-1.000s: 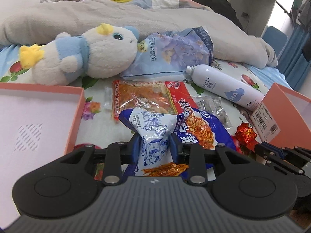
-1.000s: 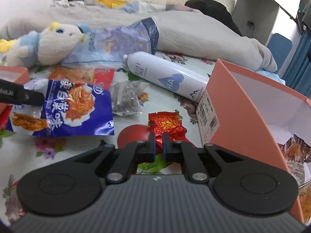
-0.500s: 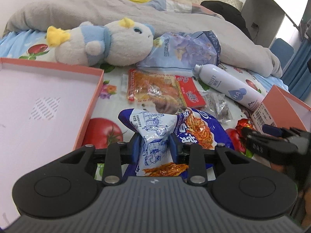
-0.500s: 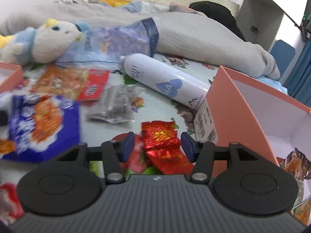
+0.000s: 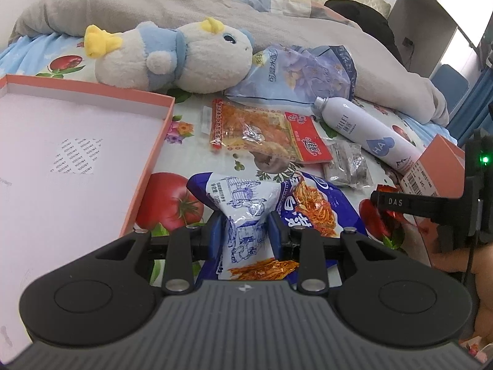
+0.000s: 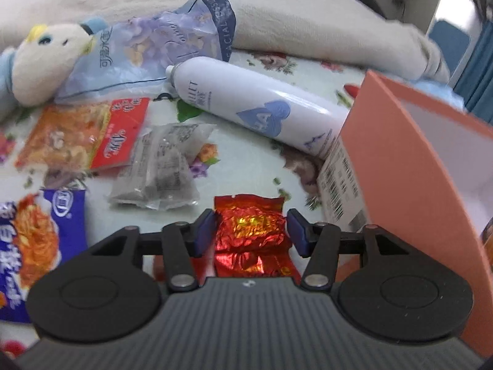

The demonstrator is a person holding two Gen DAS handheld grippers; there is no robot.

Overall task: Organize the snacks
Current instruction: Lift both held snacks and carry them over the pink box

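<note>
My left gripper (image 5: 245, 231) is shut on a blue and white snack bag (image 5: 246, 209) and holds it just above the bedsheet. My right gripper (image 6: 251, 231) is open, its jaws on either side of a red foil packet (image 6: 249, 228) that lies on the sheet; it also shows in the left wrist view (image 5: 400, 206). The blue bag's edge shows at the left of the right wrist view (image 6: 34, 240). An orange and red snack pack (image 5: 265, 132) and a grey clear packet (image 5: 348, 163) lie further back.
An open orange box lid (image 5: 148, 166) lies at the left. An orange box (image 6: 400, 160) stands at the right. A white spray bottle (image 5: 363, 135), a plush toy (image 5: 172, 58), a pale blue tissue pack (image 5: 302, 74) and a grey blanket (image 5: 185, 9) lie behind.
My right gripper has opened and moved forward over the red foil packet. My left gripper has carried the blue bag leftwards toward the box lid.
</note>
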